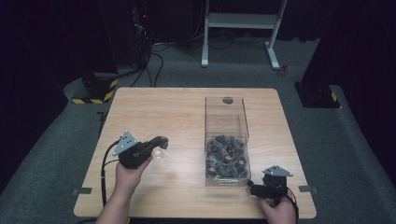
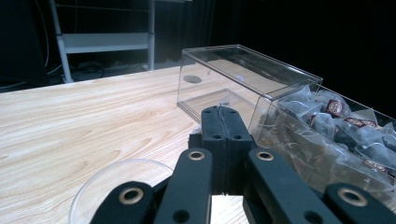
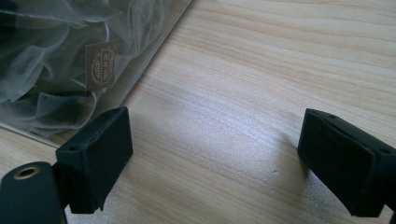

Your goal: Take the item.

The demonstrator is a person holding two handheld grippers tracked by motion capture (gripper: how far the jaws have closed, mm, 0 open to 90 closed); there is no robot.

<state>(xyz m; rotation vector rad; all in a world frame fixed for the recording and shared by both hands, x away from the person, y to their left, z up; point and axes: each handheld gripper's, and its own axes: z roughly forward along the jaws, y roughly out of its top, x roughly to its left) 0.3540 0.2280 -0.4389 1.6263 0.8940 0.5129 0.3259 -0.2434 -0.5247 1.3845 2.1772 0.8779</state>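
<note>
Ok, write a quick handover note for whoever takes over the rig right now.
Left gripper: jaws shut, nothing seen between the pads, hovering over the table left of the box.
Right gripper: open, empty, low by the box's near right corner.
Clear box: lid slid back, near half open and full of tea bags.
Clear round dish: just under the left gripper.
Done: box opened. Left, probably: move a tea bag out; none is out yet.

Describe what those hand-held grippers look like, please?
Each hand grips a chunky black tool. The left gripper and right gripper each carry a grey three-cornered plate on top and trail a black cable. Their jaws are flat black blocks on black links with brass-coloured rivets. The forearms are bare, with no sleeves in sight.
</note>
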